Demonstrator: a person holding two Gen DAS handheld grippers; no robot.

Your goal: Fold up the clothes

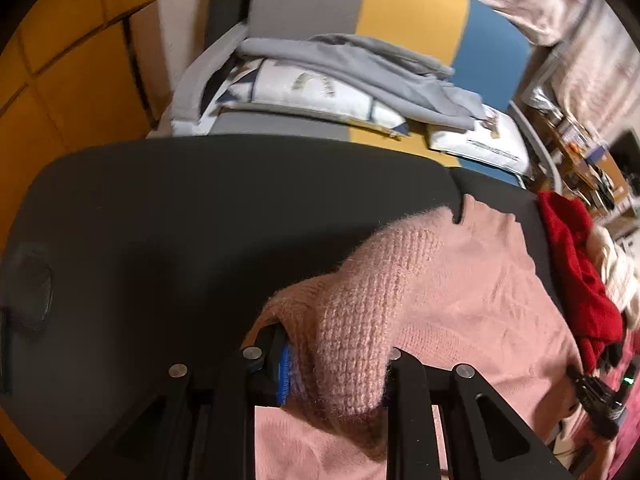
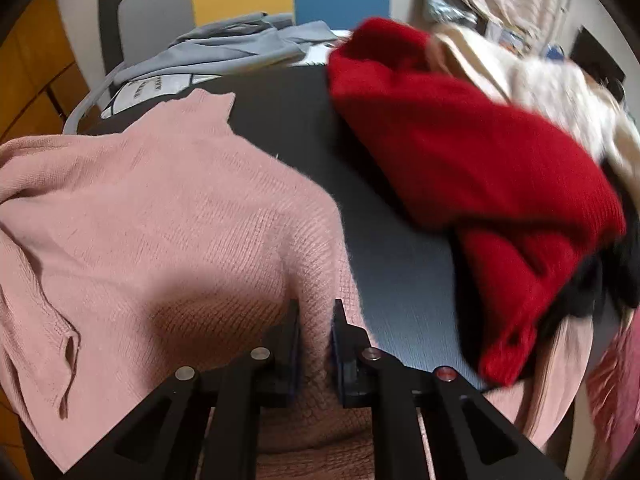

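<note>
In the left wrist view, the left gripper point(image 1: 336, 364) was clamped on a bunched fold of the pink knit sweater point(image 1: 460, 300), its jaws drawn in on the wool. The rest of the sweater lay spread on the dark table point(image 1: 160, 220). A red knit garment point(image 1: 576, 264) was heaped at the table's right edge, touching a cream one point(image 1: 618, 268). Beyond the table, a grey garment point(image 1: 360, 68) rested on white printed cushions point(image 1: 304, 92) on a grey, yellow and blue seat point(image 1: 412, 4).

In the right wrist view, the right gripper point(image 2: 314, 344) pinched a ridge of the same pink sweater point(image 2: 160, 208), its jaws nearly together on the fabric. The red garment point(image 2: 472, 168) sat piled to the right on the table point(image 2: 400, 280), apart from the sweater.
</note>
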